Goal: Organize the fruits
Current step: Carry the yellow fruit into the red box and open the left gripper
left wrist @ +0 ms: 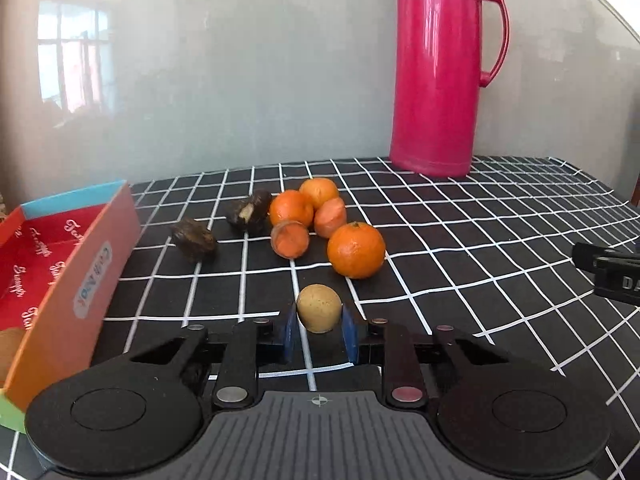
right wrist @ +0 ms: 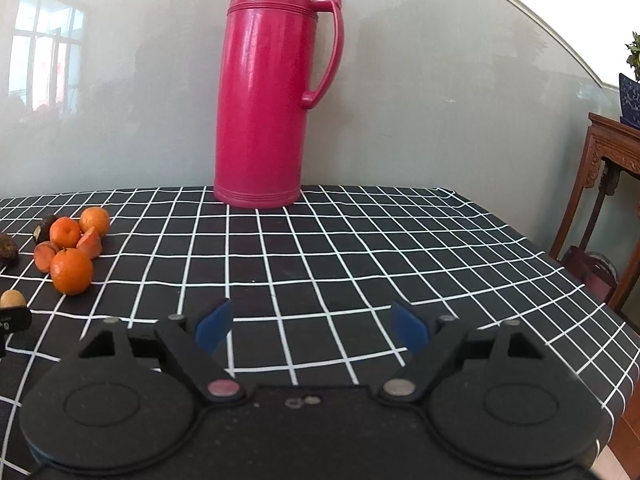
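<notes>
My left gripper is shut on a small tan round fruit, its blue pads pressing both sides just above the checked cloth. Behind it lie three oranges, the nearest the largest, two carrot pieces and two dark brown lumps. An open orange box with a red lining stands at the left, with a brown fruit in its near corner. My right gripper is open over bare cloth with nothing between its fingers. The fruit pile lies to its far left.
A tall pink thermos flask stands at the back of the table against the pale wall. The black cloth with white grid lines covers the table. Past the table's right edge is a carved wooden stand.
</notes>
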`<action>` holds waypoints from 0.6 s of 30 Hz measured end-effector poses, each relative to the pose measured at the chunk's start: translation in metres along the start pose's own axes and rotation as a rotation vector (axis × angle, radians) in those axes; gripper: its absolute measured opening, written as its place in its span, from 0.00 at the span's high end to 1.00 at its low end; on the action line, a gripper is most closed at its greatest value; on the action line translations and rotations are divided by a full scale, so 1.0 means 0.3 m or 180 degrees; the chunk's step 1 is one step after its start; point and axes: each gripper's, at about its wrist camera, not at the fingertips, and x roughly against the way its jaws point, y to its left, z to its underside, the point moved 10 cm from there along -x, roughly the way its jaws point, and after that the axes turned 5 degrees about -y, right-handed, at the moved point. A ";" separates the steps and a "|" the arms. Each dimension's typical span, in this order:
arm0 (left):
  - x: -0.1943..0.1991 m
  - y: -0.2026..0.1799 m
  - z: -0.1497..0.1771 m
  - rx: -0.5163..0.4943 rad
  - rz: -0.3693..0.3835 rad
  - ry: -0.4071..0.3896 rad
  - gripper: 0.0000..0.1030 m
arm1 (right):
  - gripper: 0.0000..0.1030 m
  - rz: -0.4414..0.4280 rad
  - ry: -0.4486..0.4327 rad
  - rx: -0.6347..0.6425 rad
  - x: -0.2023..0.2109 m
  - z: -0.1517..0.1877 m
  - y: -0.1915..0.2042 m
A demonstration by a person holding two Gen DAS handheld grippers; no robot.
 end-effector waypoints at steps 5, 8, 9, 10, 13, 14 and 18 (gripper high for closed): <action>0.054 0.069 -0.017 0.0045 -0.0062 -0.0111 0.76 | 0.17 -0.0061 -0.0012 -0.0018 0.007 -0.007 0.050; 0.091 0.123 -0.029 0.0077 -0.0123 -0.0187 0.76 | 0.17 -0.0129 -0.0024 0.0028 0.013 -0.010 0.096; 0.102 0.142 -0.033 0.0085 -0.0141 -0.0205 0.76 | 0.17 -0.0155 -0.0025 0.0044 0.015 -0.010 0.114; 0.115 0.164 -0.038 0.0106 -0.0166 -0.0230 0.76 | 0.17 -0.0176 -0.0026 0.0054 0.017 -0.011 0.126; 0.149 0.219 -0.054 0.0124 -0.0240 -0.0298 0.76 | 0.17 -0.0226 -0.0040 0.0074 0.021 -0.018 0.165; 0.159 0.238 -0.056 0.0129 -0.0269 -0.0314 0.76 | 0.17 -0.0244 -0.0042 0.0076 0.023 -0.019 0.179; 0.205 0.331 -0.064 0.0178 -0.0403 -0.0397 0.76 | 0.17 -0.0316 -0.0043 0.0091 0.024 -0.026 0.232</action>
